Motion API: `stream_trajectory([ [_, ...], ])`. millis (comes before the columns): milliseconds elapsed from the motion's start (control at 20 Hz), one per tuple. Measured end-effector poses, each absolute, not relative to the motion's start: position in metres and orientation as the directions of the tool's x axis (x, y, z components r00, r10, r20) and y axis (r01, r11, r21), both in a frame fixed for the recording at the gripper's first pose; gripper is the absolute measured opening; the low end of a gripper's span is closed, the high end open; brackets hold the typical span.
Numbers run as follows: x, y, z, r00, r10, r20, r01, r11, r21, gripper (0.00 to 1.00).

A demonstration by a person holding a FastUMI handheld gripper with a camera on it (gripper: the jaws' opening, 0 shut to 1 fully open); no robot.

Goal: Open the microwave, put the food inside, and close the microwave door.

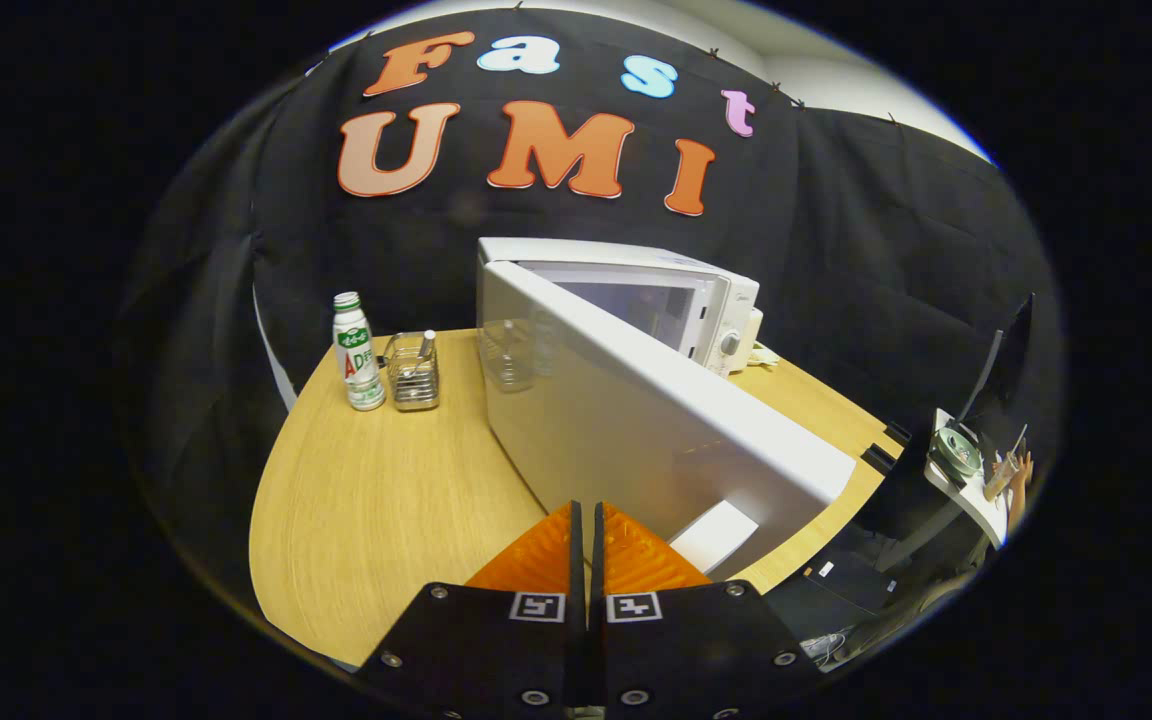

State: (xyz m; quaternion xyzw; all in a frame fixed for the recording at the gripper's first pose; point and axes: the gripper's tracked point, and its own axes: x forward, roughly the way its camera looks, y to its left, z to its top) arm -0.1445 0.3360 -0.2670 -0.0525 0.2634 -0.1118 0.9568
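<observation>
The claw [586, 515] is seen with its two fingers pressed together, nothing held between them, poised just short of the lower front edge of the microwave door [636, 420]. The door is swung wide open toward the claw, its white face angled across the wooden counter [376, 500]. Behind it the microwave [636, 290] is set at the back of the counter (its cavity partly visible past the door's top edge), with a knob [731, 343] on its control side. A small bottle [357, 352] is stood upright near the counter's far left, and a wire basket [412, 372] is placed just beside it.
</observation>
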Motion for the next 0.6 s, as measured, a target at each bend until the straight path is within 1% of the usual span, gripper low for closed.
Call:
stream_trajectory([
  [250, -0.12, 0.277, -0.275, 0.819, -0.302, -0.489, 0.251, 0.953, -0.168, 0.01],
  [600, -0.06, 0.228, -0.276, 0.858, -0.307, -0.413, 0.282, 0.952, -0.121, 0.01],
])
